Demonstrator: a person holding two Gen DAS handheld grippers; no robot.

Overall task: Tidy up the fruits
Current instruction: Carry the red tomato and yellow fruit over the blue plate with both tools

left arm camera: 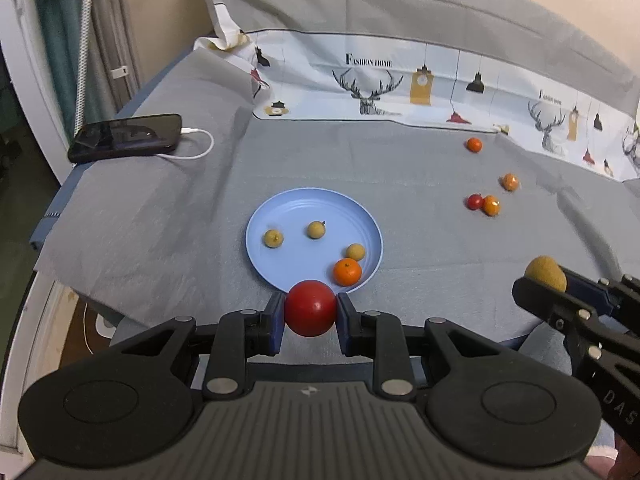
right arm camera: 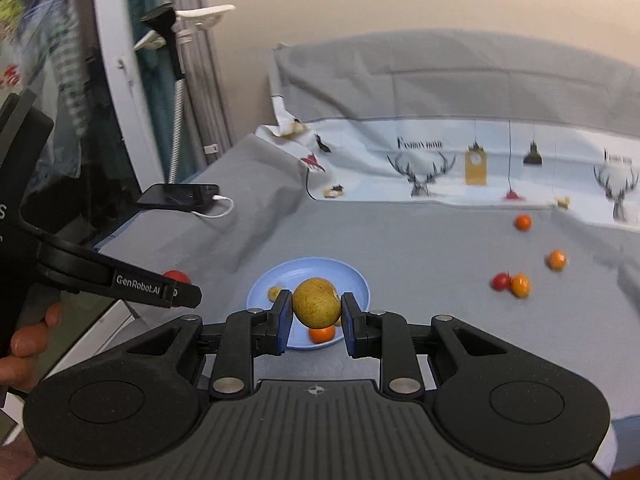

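My left gripper (left arm camera: 310,313) is shut on a red tomato (left arm camera: 310,307), held just in front of the near rim of the blue plate (left arm camera: 280,210). The plate holds three tan longans (left arm camera: 317,229) and one small orange (left arm camera: 347,271). My right gripper (right arm camera: 316,314) is shut on a tan-green longan (right arm camera: 316,302), above the plate (right arm camera: 348,278) as seen in the right wrist view; it also shows at the right edge of the left wrist view, the right gripper (left arm camera: 548,280) with its longan (left arm camera: 546,273). The left gripper's tomato (right arm camera: 178,277) peeks out at the left.
Loose on the grey cloth to the right lie a red tomato (left arm camera: 475,201) and three small oranges (left arm camera: 491,205), (left arm camera: 510,181), (left arm camera: 474,144). A phone (left arm camera: 124,137) on a white cable lies at the far left. A printed deer cloth (left arm camera: 400,84) lines the back.
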